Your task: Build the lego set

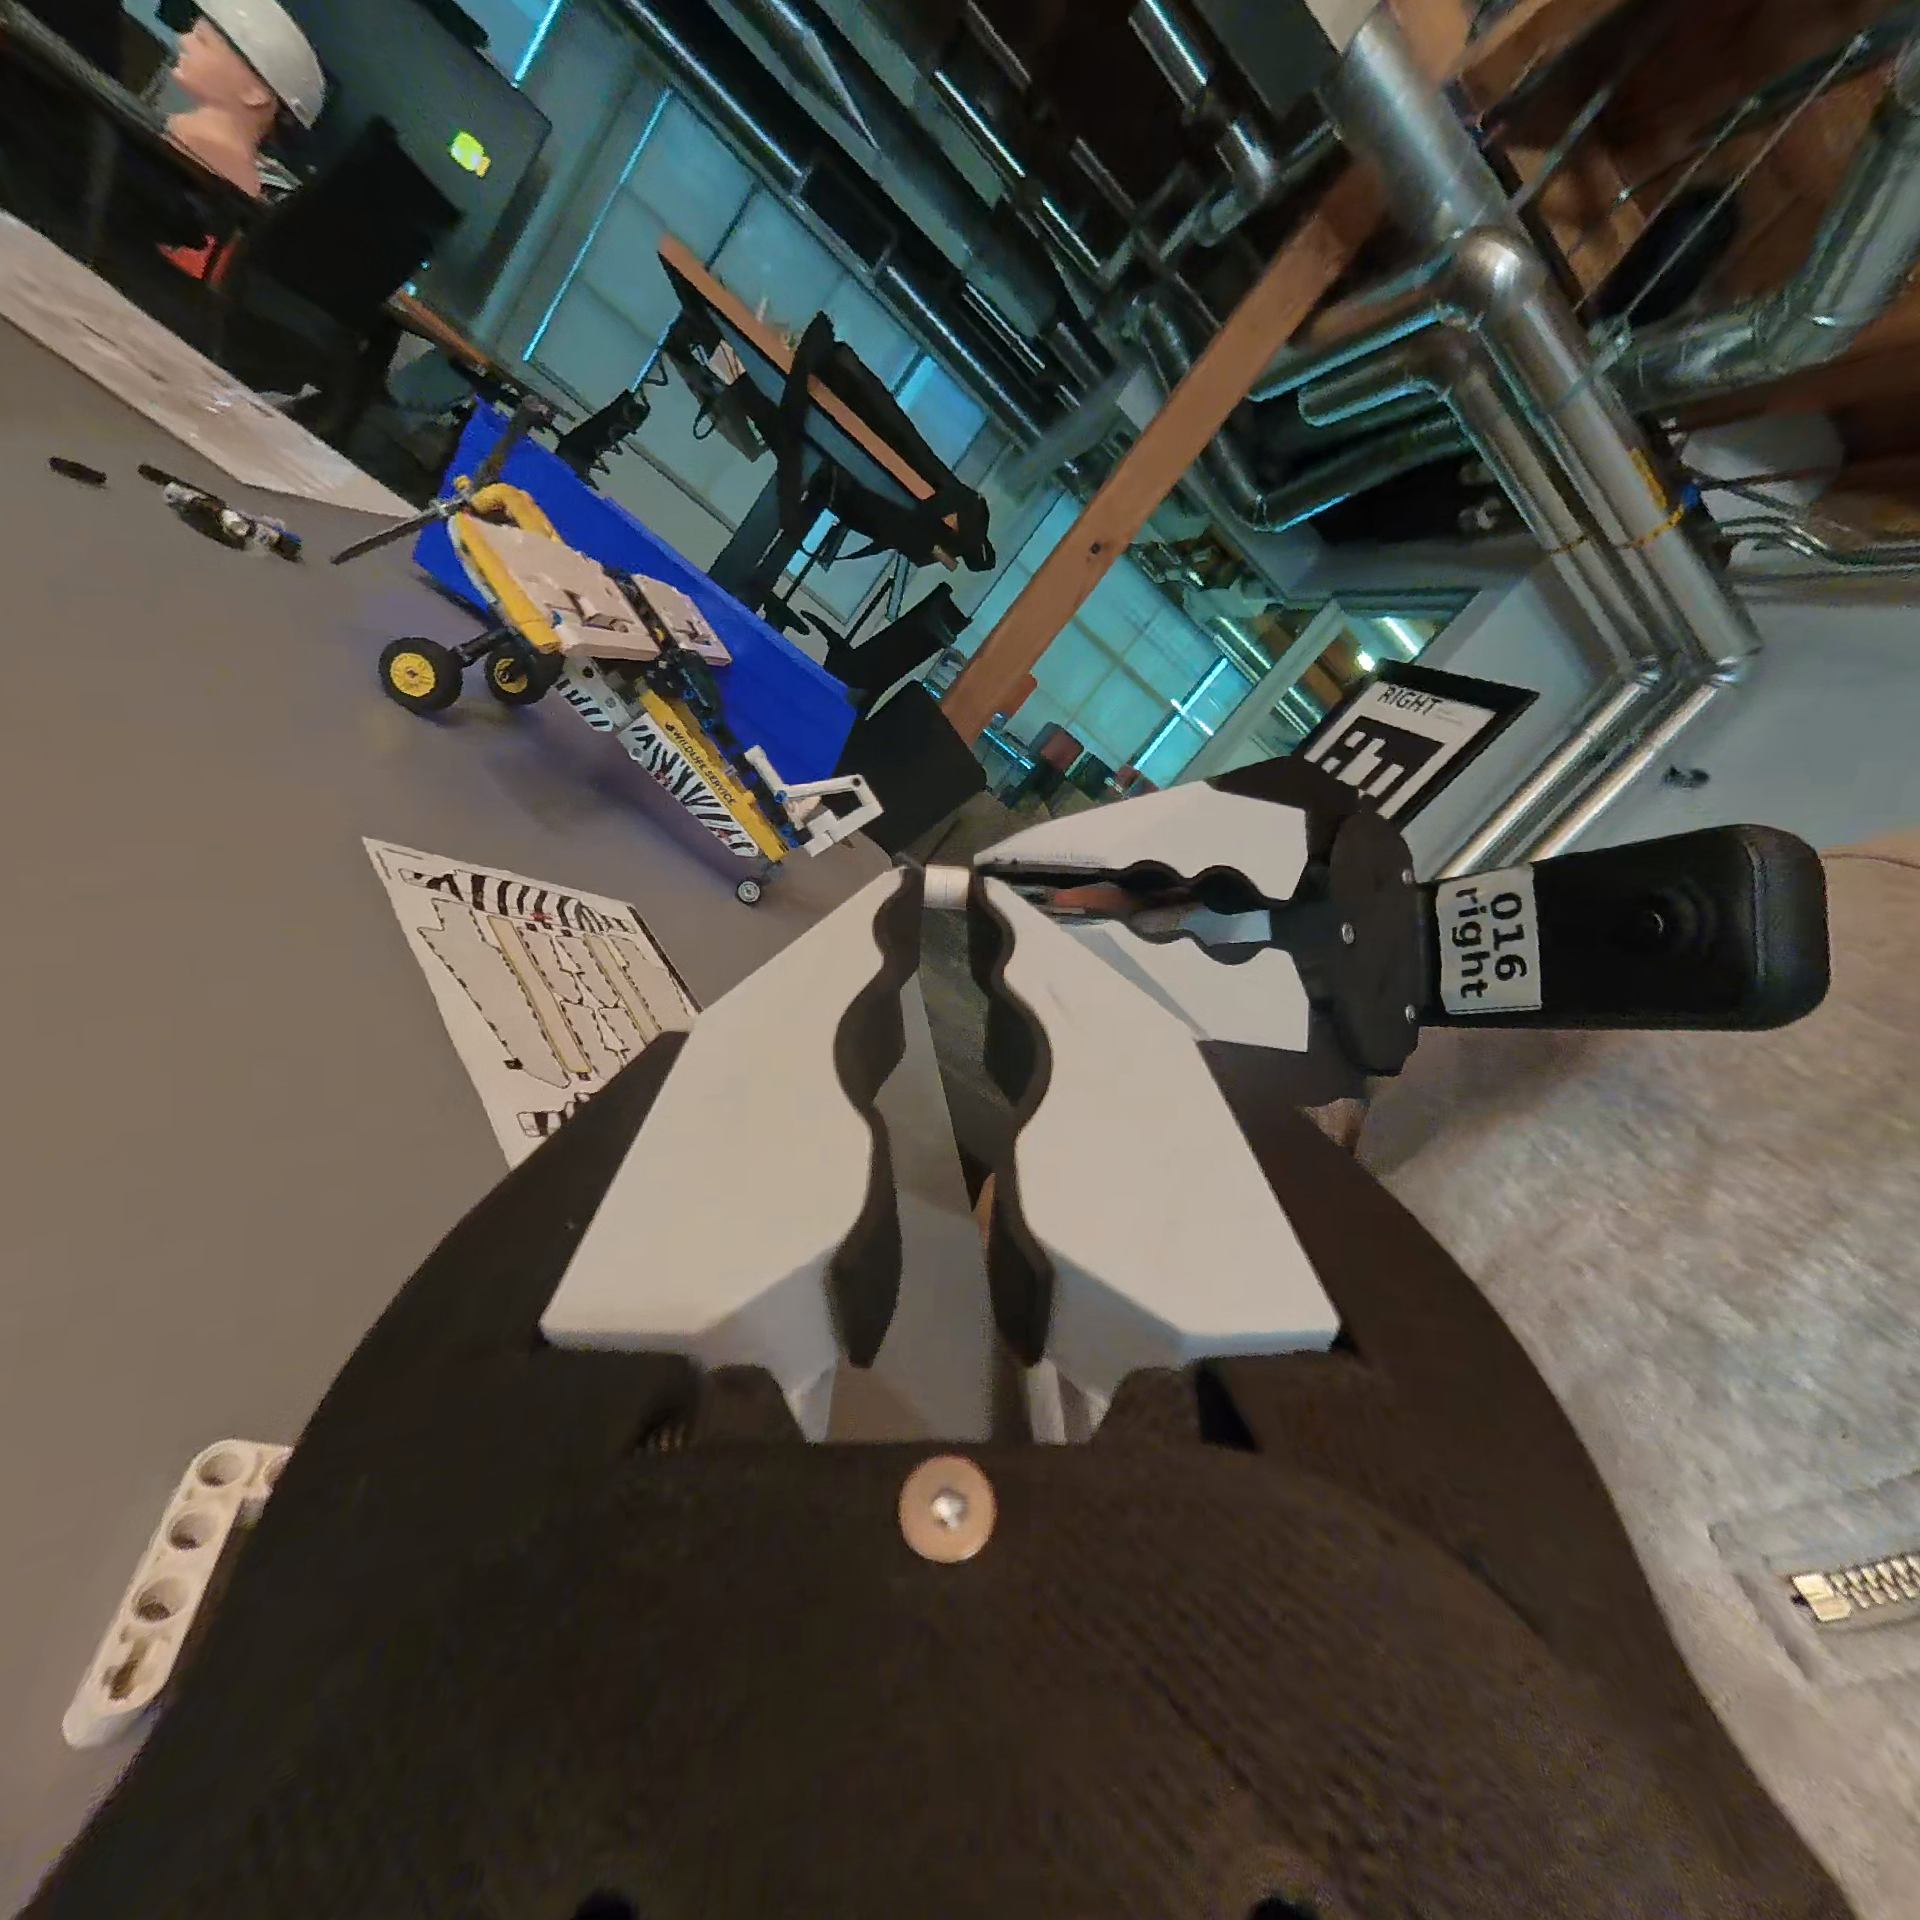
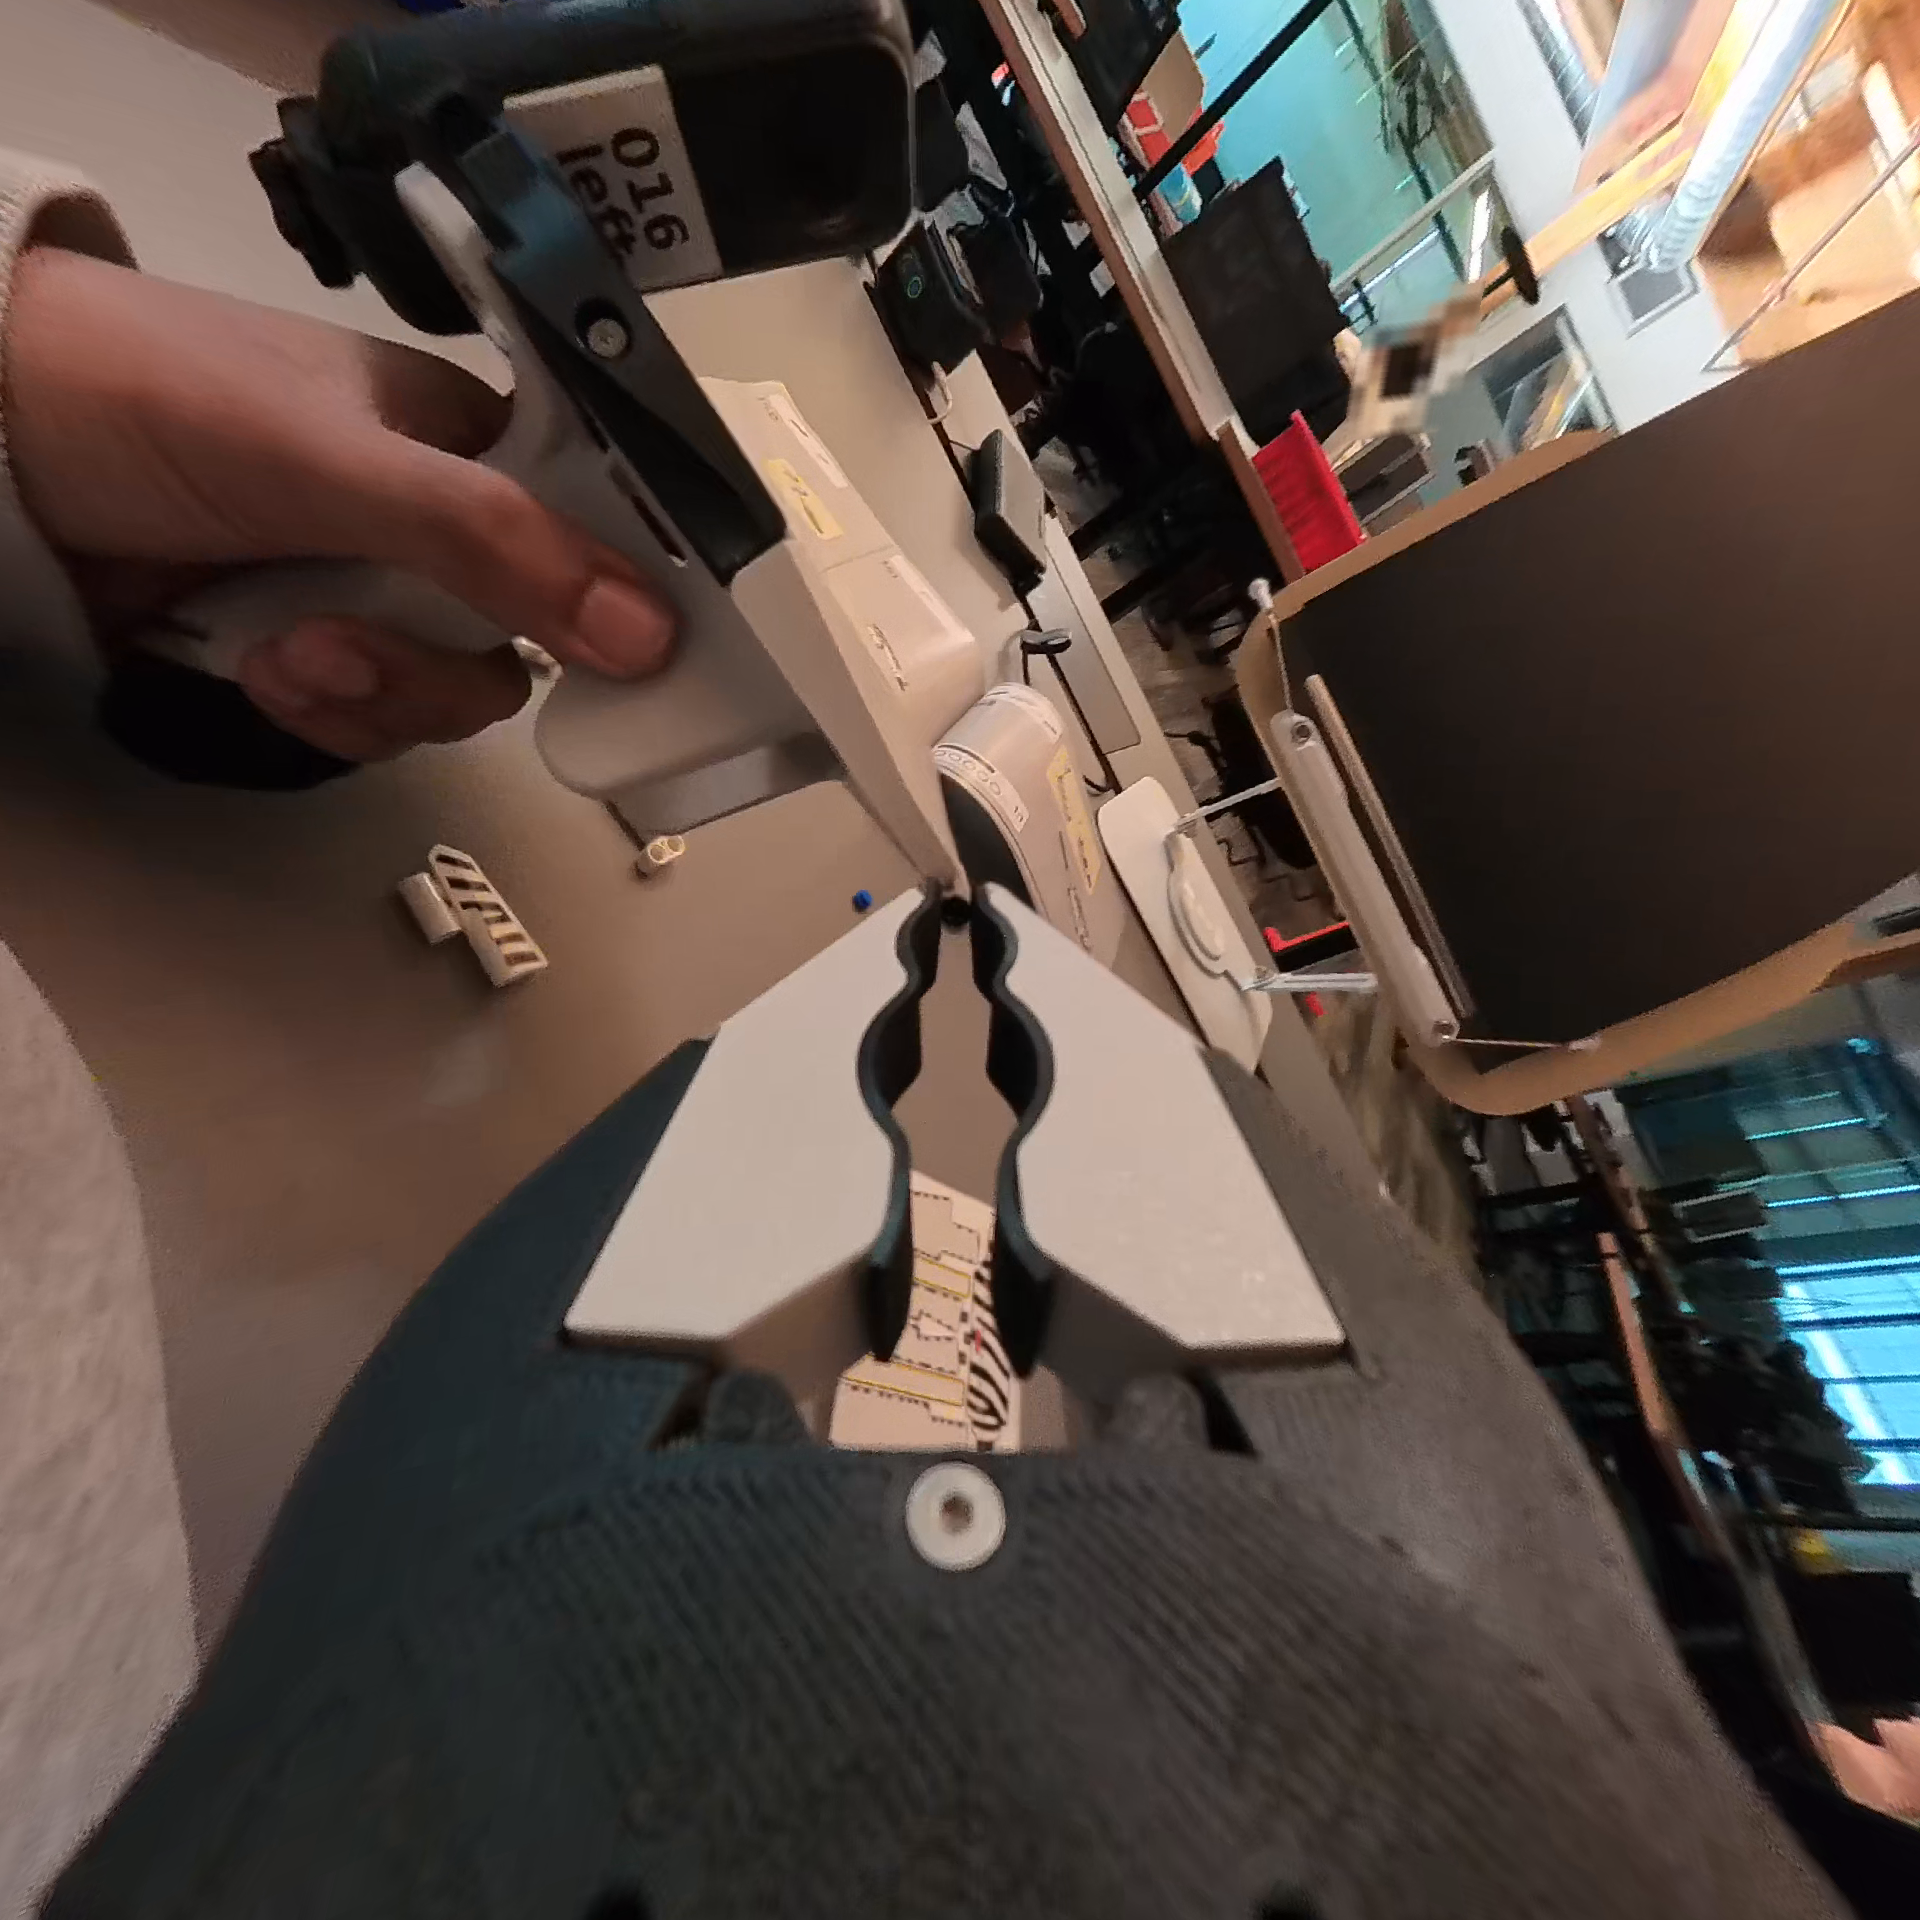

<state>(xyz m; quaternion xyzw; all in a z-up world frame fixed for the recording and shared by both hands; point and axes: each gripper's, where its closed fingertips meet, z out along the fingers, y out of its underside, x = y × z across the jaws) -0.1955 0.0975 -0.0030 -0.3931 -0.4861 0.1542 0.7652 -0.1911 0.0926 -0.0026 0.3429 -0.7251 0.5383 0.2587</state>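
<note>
My left gripper (image 1: 945, 891) is shut on a small white Lego piece (image 1: 948, 886) at its fingertips, held above the grey table. My right gripper (image 2: 954, 916) is shut on a small black pin (image 2: 954, 912). The two grippers meet tip to tip: the right gripper (image 1: 1003, 864) comes in from the right in the left wrist view, and the left gripper (image 2: 933, 881) comes in from the upper left in the right wrist view, held by a hand (image 2: 312, 540). The partly built yellow, white and zebra-striped Lego vehicle (image 1: 592, 644) stands farther back on the table.
A sticker sheet (image 1: 530, 966) lies on the table below the grippers. A white holed beam (image 1: 156, 1590) lies near the left gripper's body. Small dark parts (image 1: 218, 514) and a blue box (image 1: 727, 644) are at the back. A striped panel (image 2: 478, 930), a white connector (image 2: 660, 854) and a blue pin (image 2: 859, 900) lie loose. The grippers are tip to tip, or close to it.
</note>
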